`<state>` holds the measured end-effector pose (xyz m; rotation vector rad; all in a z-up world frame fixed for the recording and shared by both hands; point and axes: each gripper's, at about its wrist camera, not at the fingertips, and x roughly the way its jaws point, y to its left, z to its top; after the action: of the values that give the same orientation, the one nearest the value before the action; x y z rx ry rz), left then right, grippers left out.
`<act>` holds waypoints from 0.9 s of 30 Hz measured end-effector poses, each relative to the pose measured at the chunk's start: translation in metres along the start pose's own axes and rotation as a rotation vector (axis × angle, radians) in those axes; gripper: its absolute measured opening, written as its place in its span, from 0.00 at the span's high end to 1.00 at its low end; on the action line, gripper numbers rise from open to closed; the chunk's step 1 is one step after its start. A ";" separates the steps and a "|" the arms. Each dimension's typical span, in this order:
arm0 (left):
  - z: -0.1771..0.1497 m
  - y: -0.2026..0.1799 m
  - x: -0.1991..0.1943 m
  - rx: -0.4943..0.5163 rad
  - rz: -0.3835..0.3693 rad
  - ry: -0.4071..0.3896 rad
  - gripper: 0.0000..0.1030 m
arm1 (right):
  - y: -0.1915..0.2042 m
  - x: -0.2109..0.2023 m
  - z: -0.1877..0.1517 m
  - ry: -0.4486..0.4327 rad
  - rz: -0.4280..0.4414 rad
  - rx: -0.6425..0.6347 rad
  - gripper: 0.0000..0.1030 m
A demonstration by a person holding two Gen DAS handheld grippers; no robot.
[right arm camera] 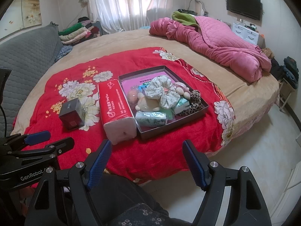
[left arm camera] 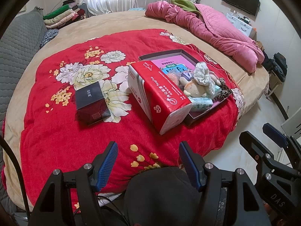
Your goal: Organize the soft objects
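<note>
Two grippers hang side by side over the near edge of the bed, both tilted downward. At the bottom of the left wrist view, the left gripper (left arm camera: 148, 164) has its blue pads spread apart with nothing between them, only the red floral blanket (left arm camera: 56, 131) beneath. The right gripper (right arm camera: 147, 163), at the bottom of its own view, is likewise spread and empty; a dark-clothed knee shows below the fingers in both views.

Farther up, at centre frame, a red tissue pack (right arm camera: 117, 111) lies lengthwise on the blanket, touching the left wall of a shallow dark box (right arm camera: 199, 111). Inside the box sit the soft things: a wrapped tissue packet (right arm camera: 151, 118) at its near edge, a small cream plush toy (right arm camera: 145, 104) behind it, a white floral scrunchie (right arm camera: 162, 92) piled on top, and a leopard-print scrunchie (right arm camera: 194, 101) against the right wall. A pink printed sheet lines the bottom.

Left of the tissue pack, apart from it, stands a small dark carton (right arm camera: 70, 115).

At upper right, a rumpled pink quilt (right arm camera: 216, 45) lies along the far side of the bed.
</note>
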<state>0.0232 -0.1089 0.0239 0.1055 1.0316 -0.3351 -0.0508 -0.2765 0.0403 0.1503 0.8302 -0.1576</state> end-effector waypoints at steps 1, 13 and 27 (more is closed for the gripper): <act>0.000 0.000 0.000 -0.001 0.000 0.001 0.35 | 0.000 0.001 0.001 0.001 0.000 -0.001 0.24; -0.001 0.000 0.000 0.003 0.003 0.003 0.35 | 0.000 0.001 0.000 -0.001 -0.002 -0.001 0.24; -0.001 -0.001 0.000 0.006 0.009 0.006 0.35 | -0.001 0.002 -0.002 0.001 -0.009 0.002 0.24</act>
<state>0.0224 -0.1098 0.0237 0.1161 1.0364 -0.3300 -0.0508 -0.2777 0.0372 0.1488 0.8318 -0.1664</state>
